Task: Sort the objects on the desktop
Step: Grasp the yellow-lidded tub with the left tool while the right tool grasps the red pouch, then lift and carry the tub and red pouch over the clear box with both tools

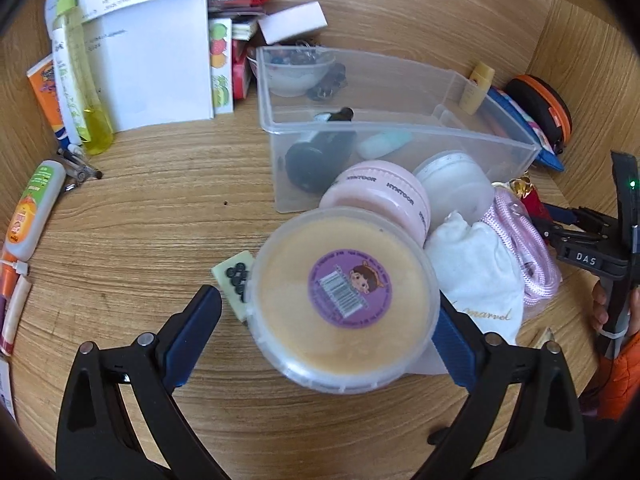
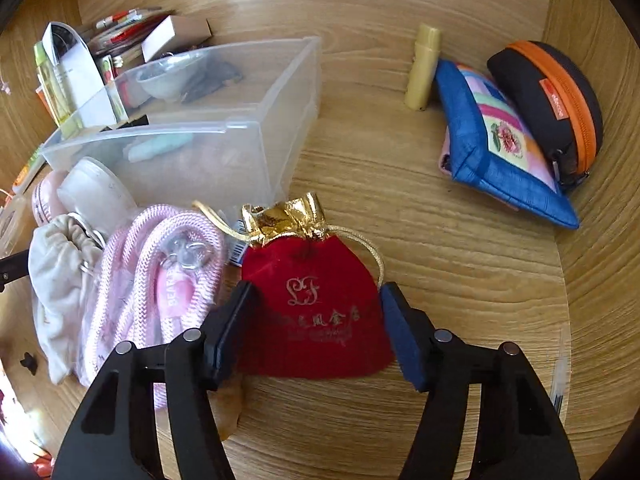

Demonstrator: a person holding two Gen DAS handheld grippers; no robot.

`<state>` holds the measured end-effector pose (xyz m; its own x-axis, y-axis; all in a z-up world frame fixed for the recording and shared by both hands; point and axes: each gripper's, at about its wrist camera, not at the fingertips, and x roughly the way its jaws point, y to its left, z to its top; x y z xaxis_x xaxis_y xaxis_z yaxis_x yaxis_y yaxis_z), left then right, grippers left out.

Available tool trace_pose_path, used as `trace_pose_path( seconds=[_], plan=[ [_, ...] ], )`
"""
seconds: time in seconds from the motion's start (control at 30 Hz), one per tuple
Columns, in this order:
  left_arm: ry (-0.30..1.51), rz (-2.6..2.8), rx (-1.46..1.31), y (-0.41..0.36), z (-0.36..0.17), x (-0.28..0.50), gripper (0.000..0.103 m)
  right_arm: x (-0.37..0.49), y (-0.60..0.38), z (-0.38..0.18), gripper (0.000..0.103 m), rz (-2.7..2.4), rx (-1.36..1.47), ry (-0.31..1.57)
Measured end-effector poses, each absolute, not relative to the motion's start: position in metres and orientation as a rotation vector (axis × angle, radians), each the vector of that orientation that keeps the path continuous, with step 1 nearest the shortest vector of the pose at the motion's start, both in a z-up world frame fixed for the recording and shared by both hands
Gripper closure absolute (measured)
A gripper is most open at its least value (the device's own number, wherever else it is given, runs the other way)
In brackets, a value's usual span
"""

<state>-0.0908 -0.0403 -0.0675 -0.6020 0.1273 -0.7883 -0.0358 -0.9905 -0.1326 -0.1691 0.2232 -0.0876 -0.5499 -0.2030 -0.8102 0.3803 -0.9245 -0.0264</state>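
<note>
While the left gripper [image 1: 326, 312] straddles a round lidded tub [image 1: 346, 300] on the wooden desk [image 1: 160, 208], only its right pad looks to touch, so a grip cannot be told; behind stands a clear plastic bin [image 1: 400, 128]. Further right, the right gripper [image 2: 316, 320] flanks a red velvet pouch [image 2: 316, 304], pads at its sides without clearly pinching.

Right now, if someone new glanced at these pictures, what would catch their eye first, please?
Probably the red velvet pouch with its gold top, lying on the desk between the right gripper fingers. Next, the round tub with a purple sticker, between the left gripper fingers, in front of the clear plastic bin.
</note>
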Motion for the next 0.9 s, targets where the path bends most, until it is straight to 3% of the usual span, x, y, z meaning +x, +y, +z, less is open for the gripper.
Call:
trace_pose_path(
  seconds=[0.13,0.23,0.43,0.6,0.9],
  plan=[
    [-0.189,2.739,-1.311,-0.048,-0.061,-0.084,0.004,-0.162,0.218,-0.085,0.069,-2.488,1.222,0.328],
    [-0.177,2.755,-1.3,-0.047,-0.062,-0.083,0.004,-0.159,0.212,-0.084,0.074,-2.506,1.195,0.37],
    [-0.144,2.784,-1.282,-0.04,-0.061,-0.087,0.012,-0.153,0.214,-0.077,0.076,-2.53,1.168,0.358],
    [-0.167,2.757,-1.282,-0.034,-0.064,-0.091,0.033,-0.145,0.223,-0.062,0.076,-2.548,1.133,0.313],
    [-0.181,2.82,-1.239,-0.035,-0.068,-0.086,0.036,-0.125,0.221,-0.024,0.076,-2.579,0.982,0.276]
  ],
)
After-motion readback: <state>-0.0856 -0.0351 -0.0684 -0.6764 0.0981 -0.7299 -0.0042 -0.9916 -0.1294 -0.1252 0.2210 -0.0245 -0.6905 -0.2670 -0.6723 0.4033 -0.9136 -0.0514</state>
